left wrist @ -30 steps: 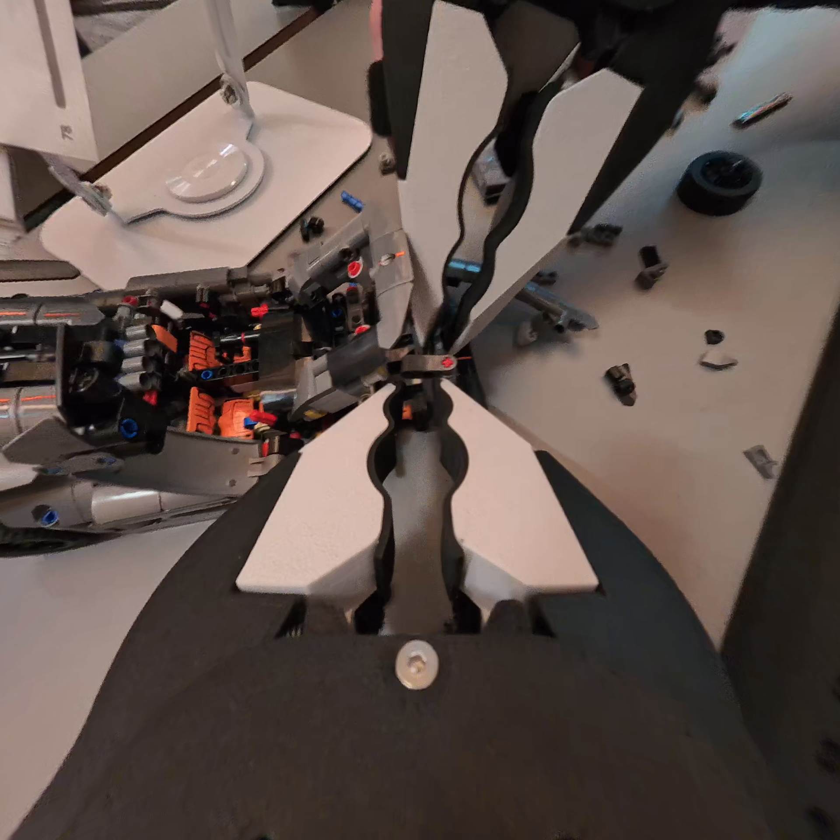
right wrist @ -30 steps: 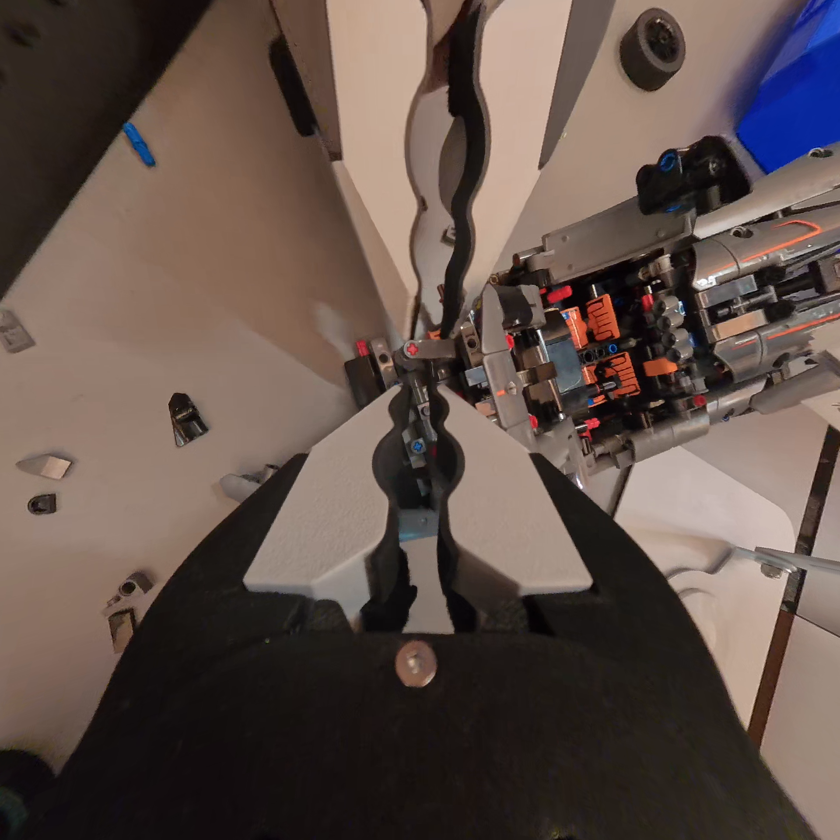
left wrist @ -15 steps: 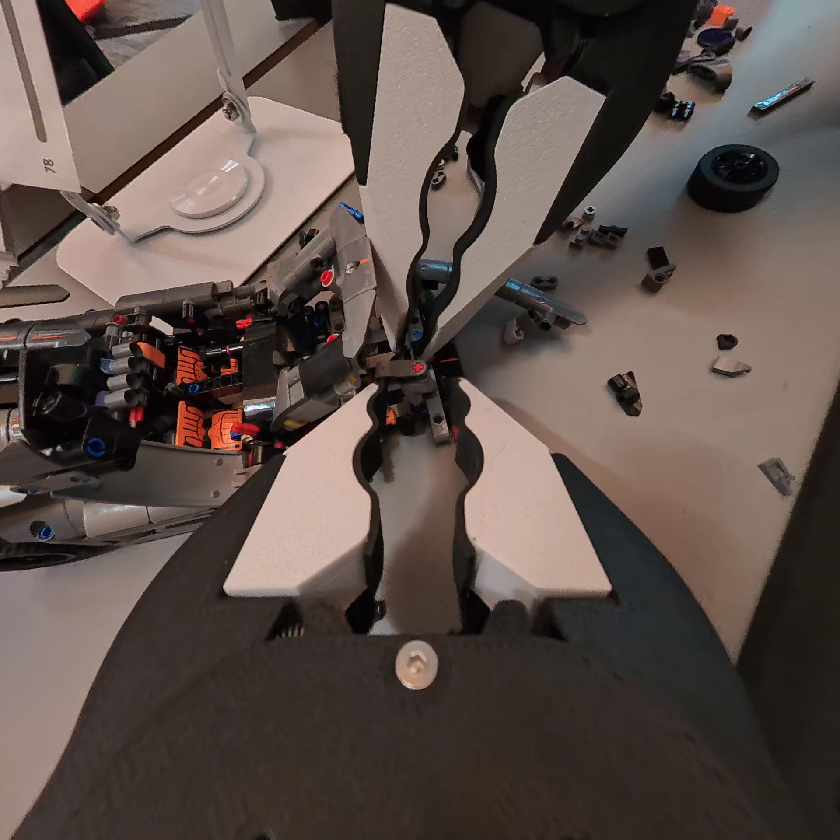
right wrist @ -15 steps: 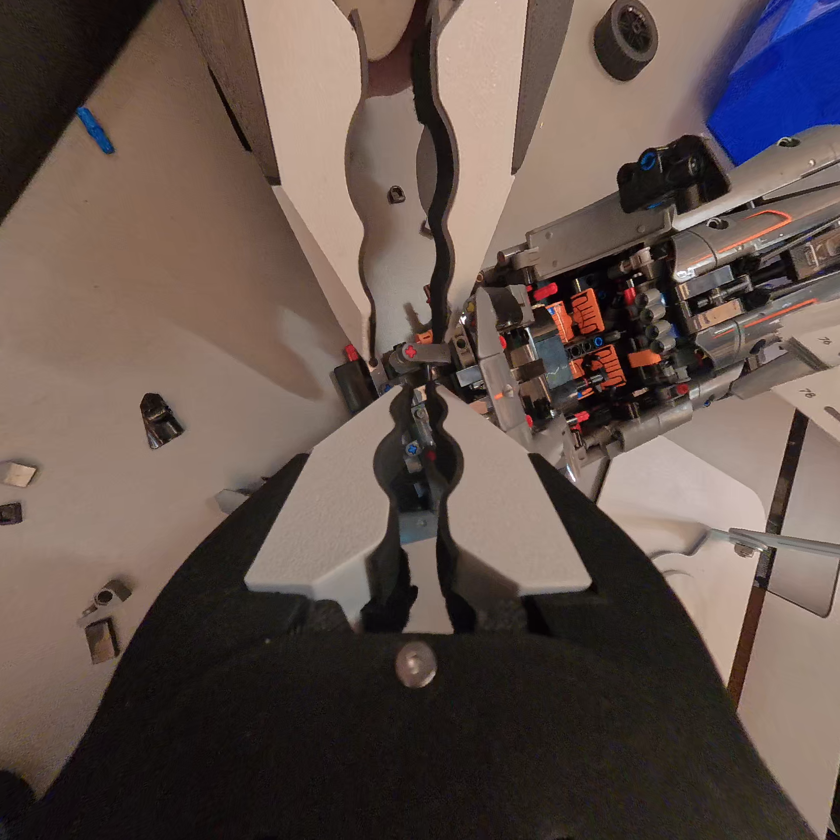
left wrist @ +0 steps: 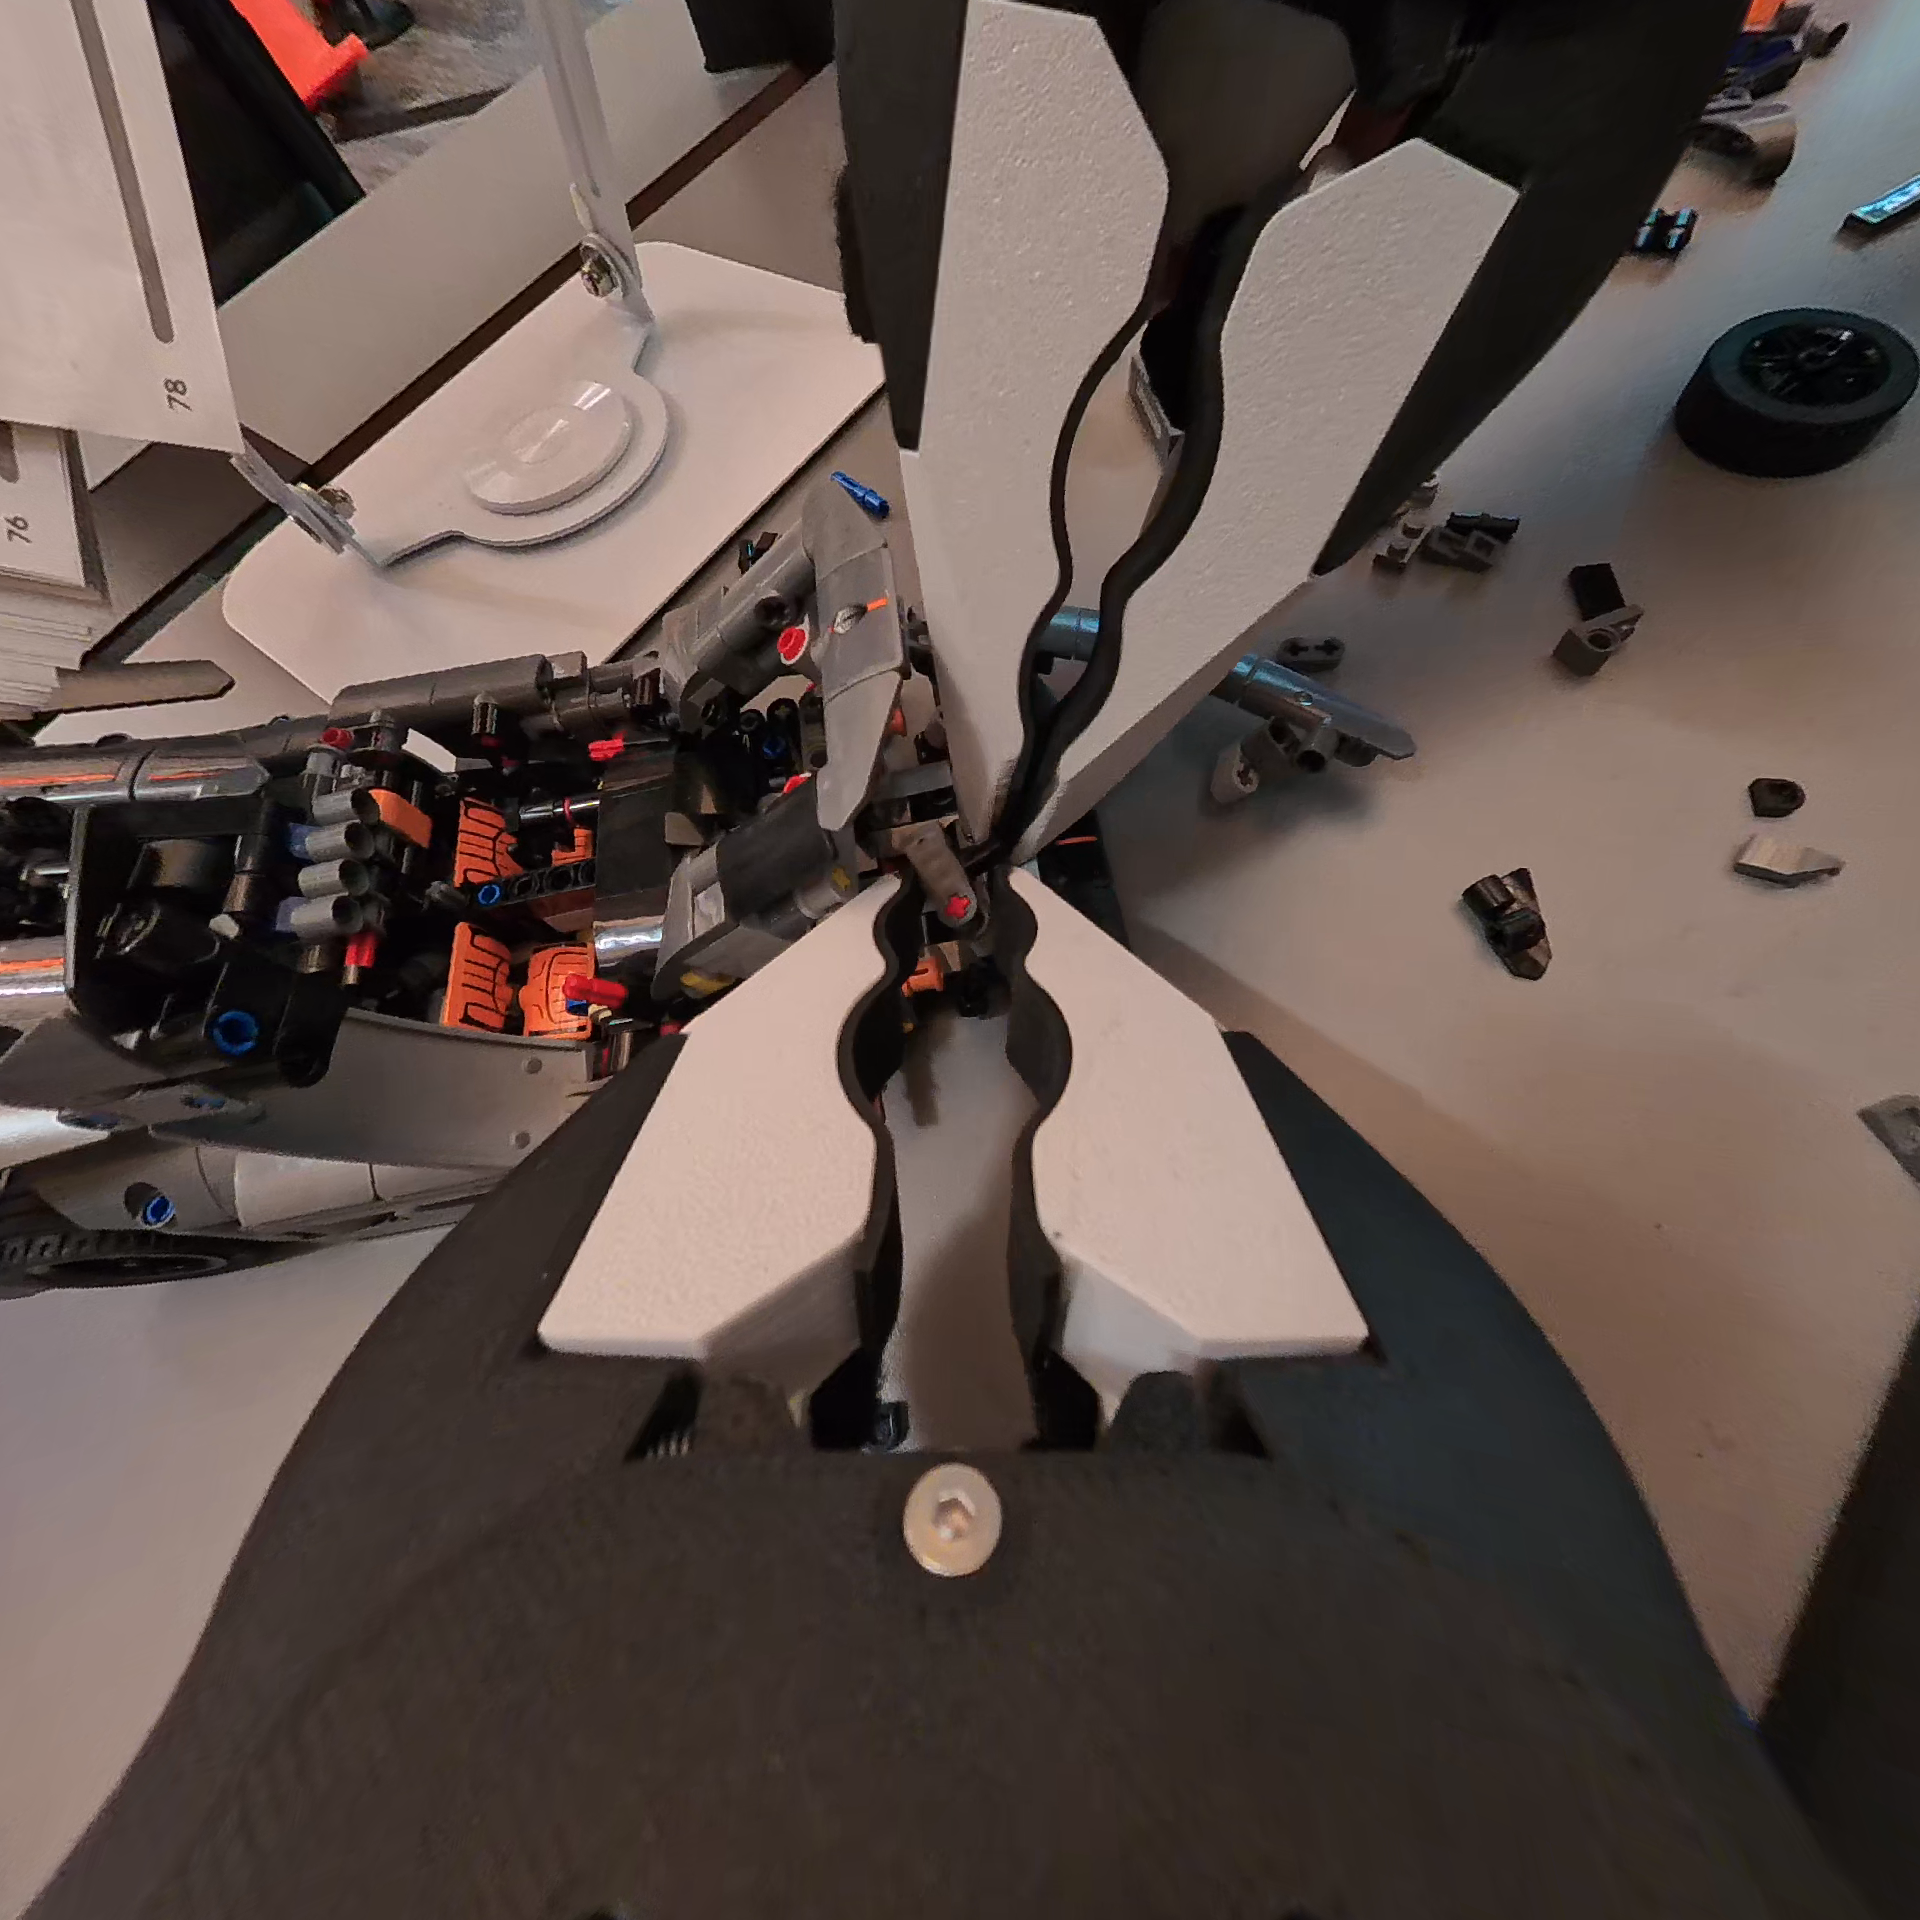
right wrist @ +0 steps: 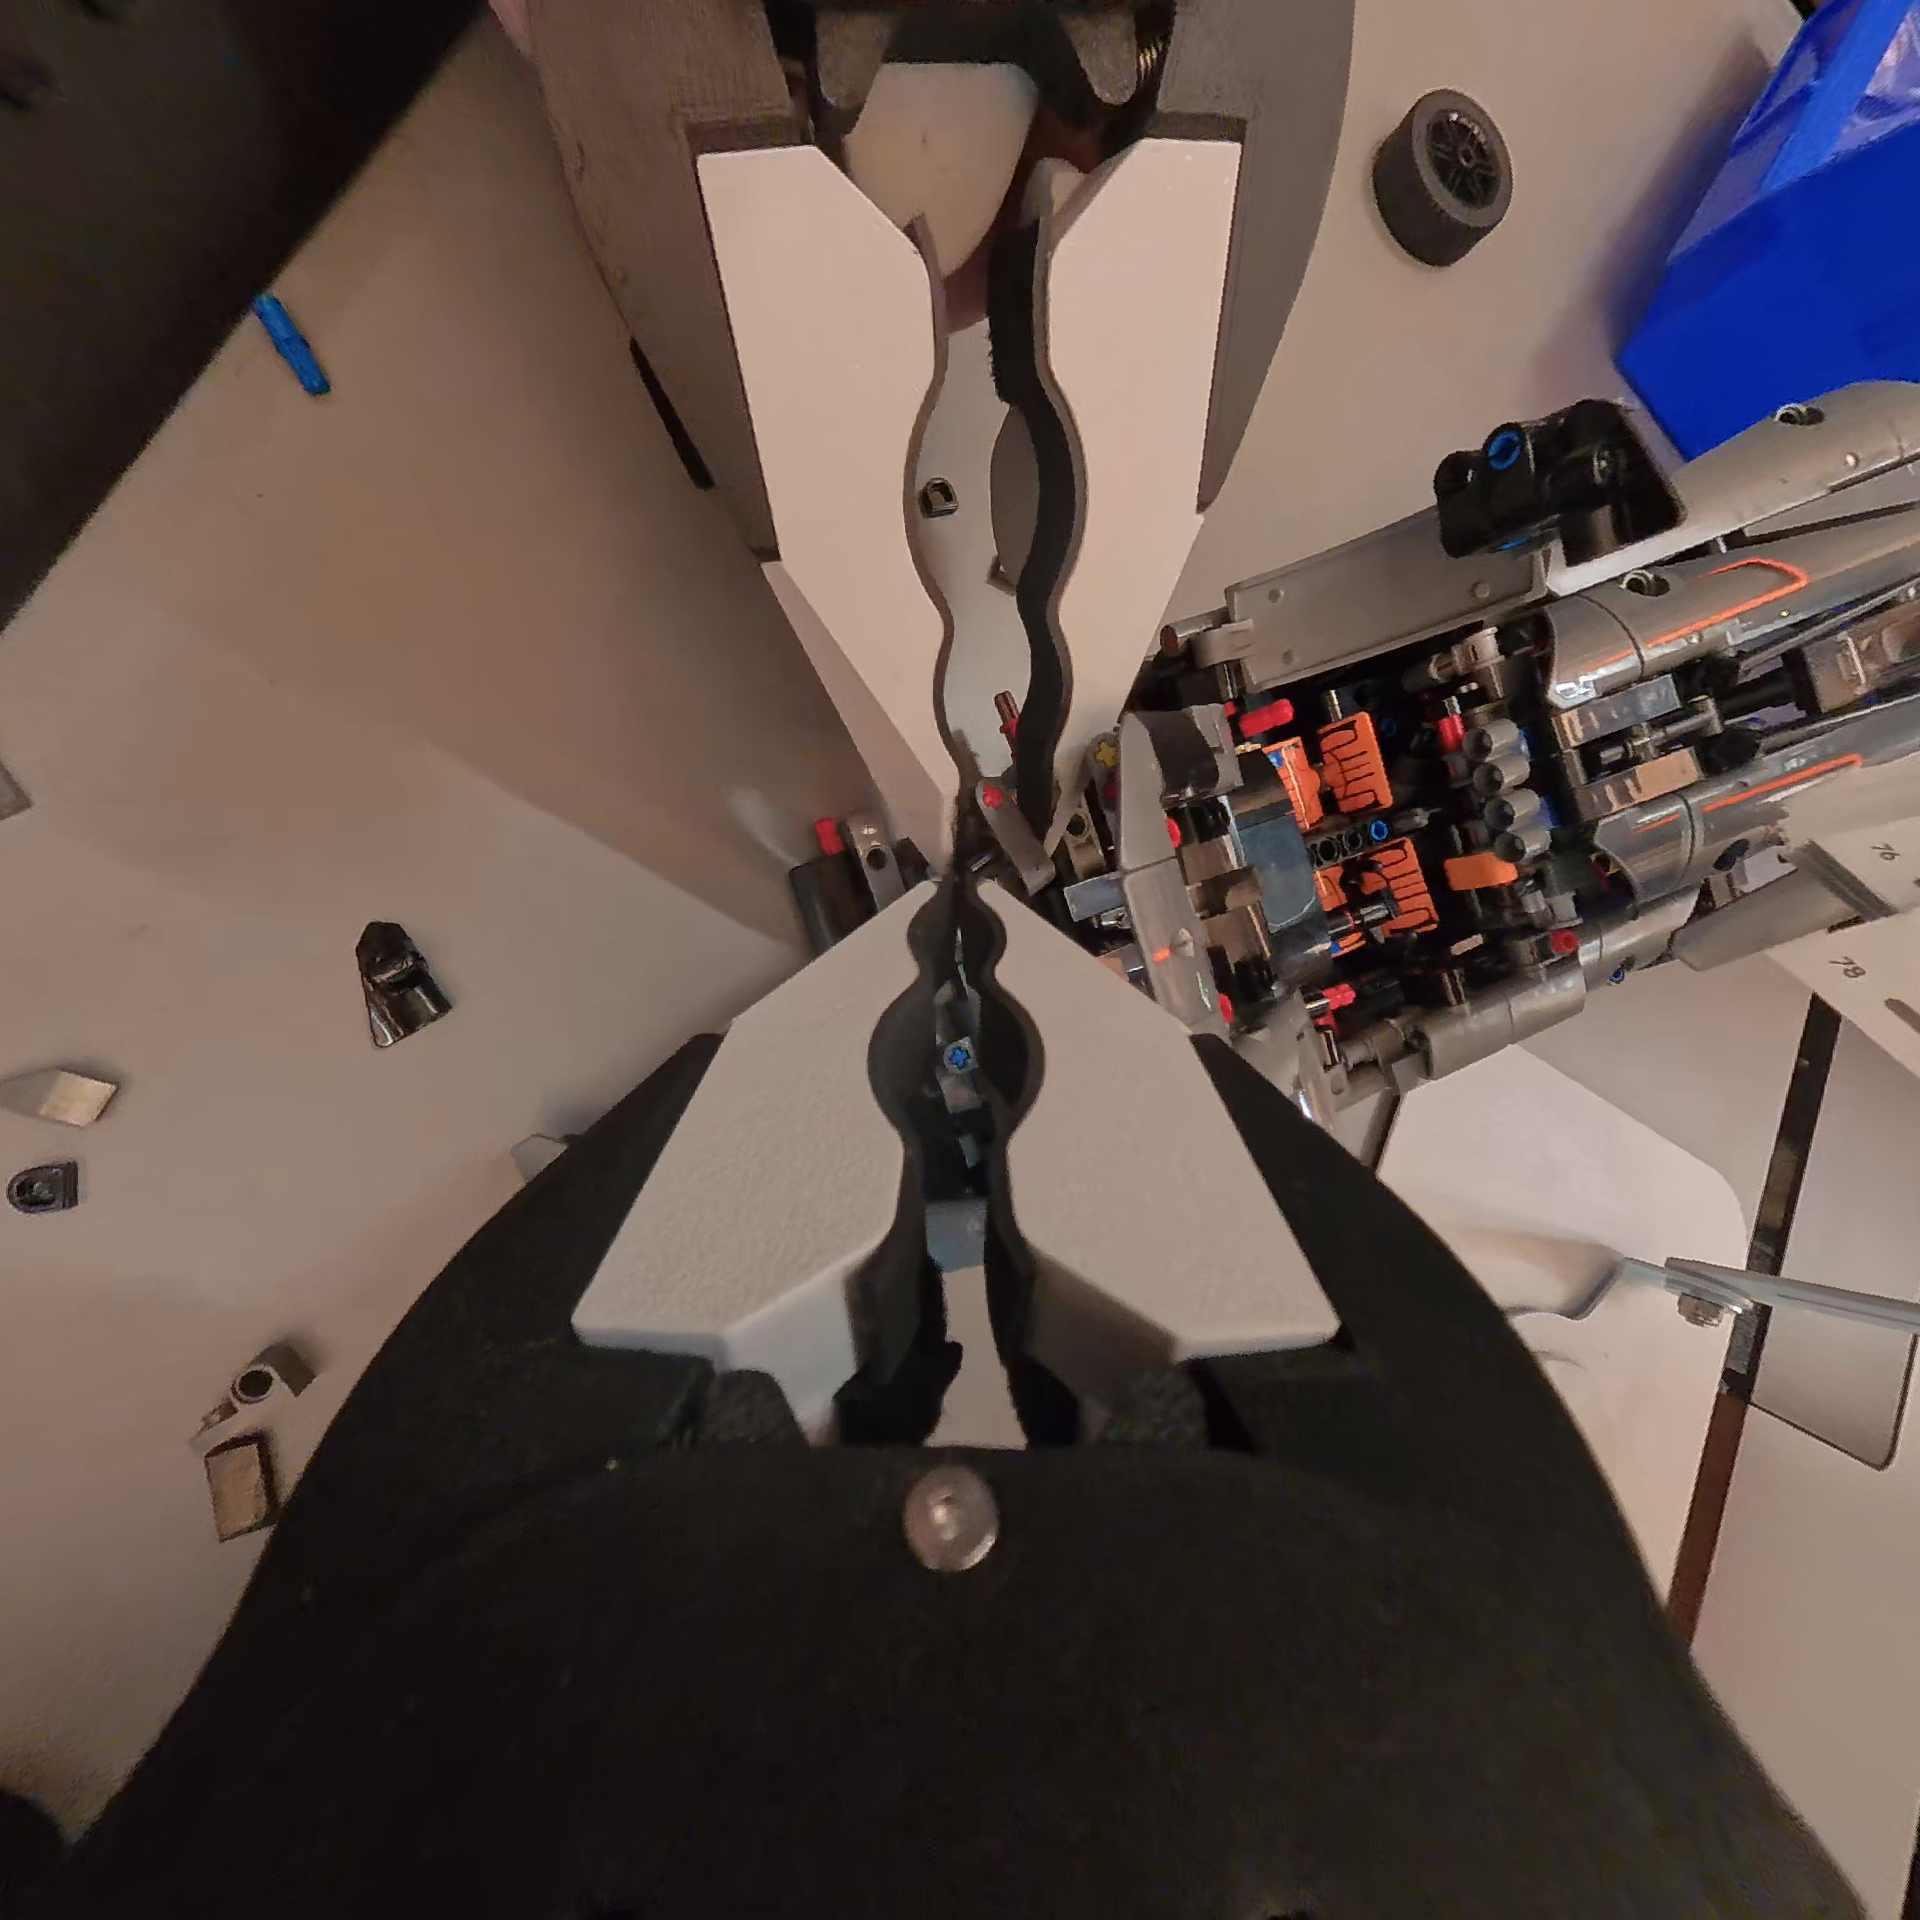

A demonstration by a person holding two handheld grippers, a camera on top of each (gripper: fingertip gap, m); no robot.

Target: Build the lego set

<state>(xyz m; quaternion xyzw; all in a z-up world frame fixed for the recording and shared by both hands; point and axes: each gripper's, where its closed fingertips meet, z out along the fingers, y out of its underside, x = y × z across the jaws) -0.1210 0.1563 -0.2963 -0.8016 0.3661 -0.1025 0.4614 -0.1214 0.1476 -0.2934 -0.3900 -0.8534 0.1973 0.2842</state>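
Note:
A grey, black and orange Lego car model (left wrist: 468, 883) lies on the white table; it also shows in the right wrist view (right wrist: 1455, 810). My left gripper (left wrist: 953, 899) is at the model's end, shut on a small grey lever with a red pin (left wrist: 948, 878). My right gripper (right wrist: 961, 883) faces it tip to tip and is shut on a thin grey and black piece with a blue pin (right wrist: 956, 1055). The right gripper (left wrist: 1008, 836) comes in from the top of the left wrist view. The joint between the two held pieces is mostly hidden by the fingertips.
A black wheel (left wrist: 1803, 390) and several loose small pieces (left wrist: 1507, 920) lie on the table. A grey sub-assembly (left wrist: 1299, 717) lies behind the right gripper. A white stand base (left wrist: 582, 457) sits beside the model. A blue bin (right wrist: 1787, 239) stands by the model. Left and right tips are no more than a few centimetres apart. The black wheel (left wrist: 1803, 390) is about 25 cm from both grippers' fingertips.
The left gripper opened half a second ago and has closed again on the grey lever. The lever has swung from lying across to pointing along the fingers. The right gripper stays shut.

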